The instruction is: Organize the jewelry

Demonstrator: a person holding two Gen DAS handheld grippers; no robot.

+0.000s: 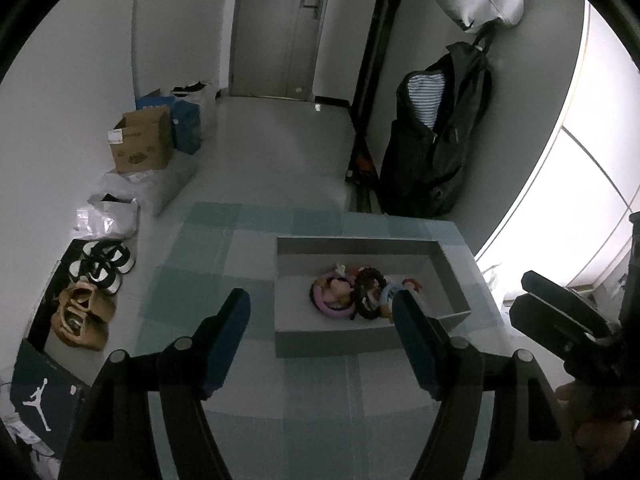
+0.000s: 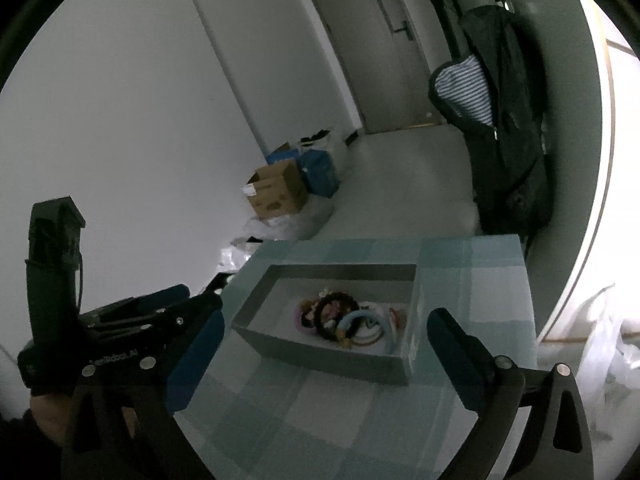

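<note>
- Grey, open-topped box, one only, sits on the one table with a blue-and-white check cloth, toward its right side in the left wrist view.
- Jewelry lies heaped in the box near one end: one pink ring, one dark beaded ring touching it, and one pale blue ring. More small pieces are tangled there; I cannot count them.
- Left gripper hangs above the cloth just in front of the box, its two blue-padded fingers spread apart with nothing between them.
- Right gripper also stands released, its two fingers very wide with nothing between them, and the box shows beyond the gap.
- Each gripper shows at the edge of the other's view; both are clear of the jewelry.
- Beyond the table: one brown carton, one dark hanging jacket and one closed door.
</note>
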